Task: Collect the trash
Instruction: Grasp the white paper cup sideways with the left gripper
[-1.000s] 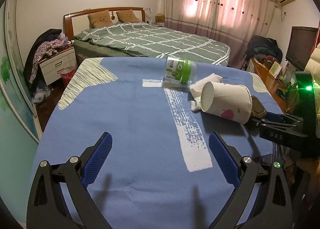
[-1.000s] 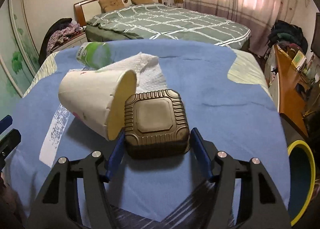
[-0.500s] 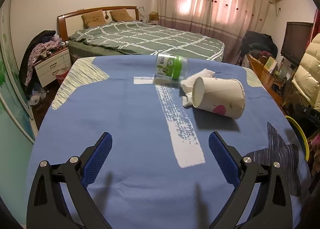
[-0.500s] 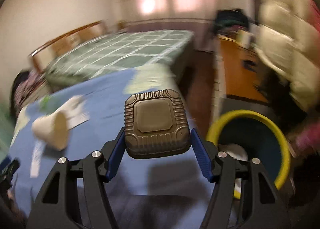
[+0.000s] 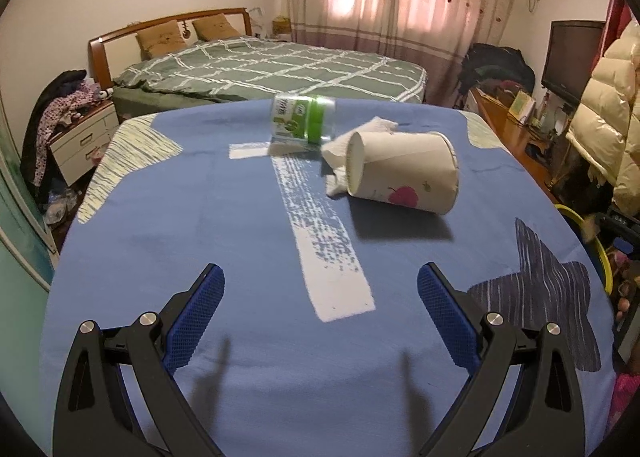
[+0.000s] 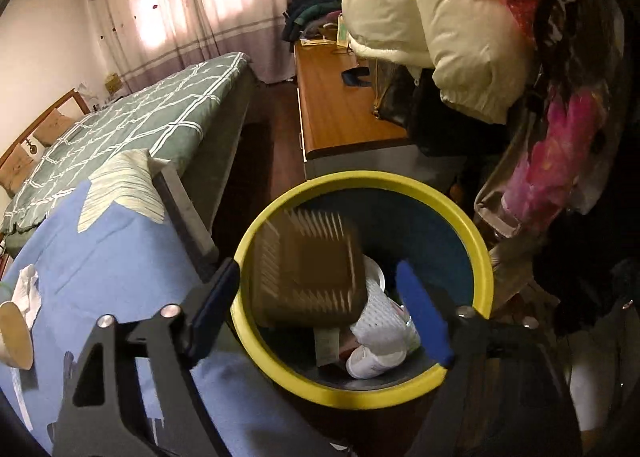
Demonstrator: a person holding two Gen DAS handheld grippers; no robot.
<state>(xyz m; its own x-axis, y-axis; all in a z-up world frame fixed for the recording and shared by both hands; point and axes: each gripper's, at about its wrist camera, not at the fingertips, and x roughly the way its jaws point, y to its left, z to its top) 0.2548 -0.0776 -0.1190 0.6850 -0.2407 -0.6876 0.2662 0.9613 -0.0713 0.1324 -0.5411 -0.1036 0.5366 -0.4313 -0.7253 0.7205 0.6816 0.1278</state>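
Left wrist view: the left gripper (image 5: 320, 309) hangs with jaws spread and empty over bare blue cloth (image 5: 224, 225) at lower centre. The cup (image 5: 404, 173) lies at centre right, half hiding a tissue (image 5: 340, 153); the bottle (image 5: 302, 118) lies above.

Right wrist view: the right gripper (image 6: 320, 309) has its jaws opening. The blurred brown box (image 6: 308, 273) is loose between them, inside the bin (image 6: 360, 393) rim at centre.

1. Paper cup (image 5: 402, 171): 1, centre-right of left wrist view.
2. Green-label plastic bottle (image 5: 301, 118): 1, upper centre.
3. Crumpled tissue (image 5: 362, 141): 1, btwn bottle & cup.
4. Yellow-rimmed bin (image 6: 478, 241): 1, lower centre of right wrist view.
5. Brown ribbed square container (image 6: 308, 277): 1, blurred, over bin mouth.
6. Pillows (image 5: 162, 43): 2, upper left on bed.
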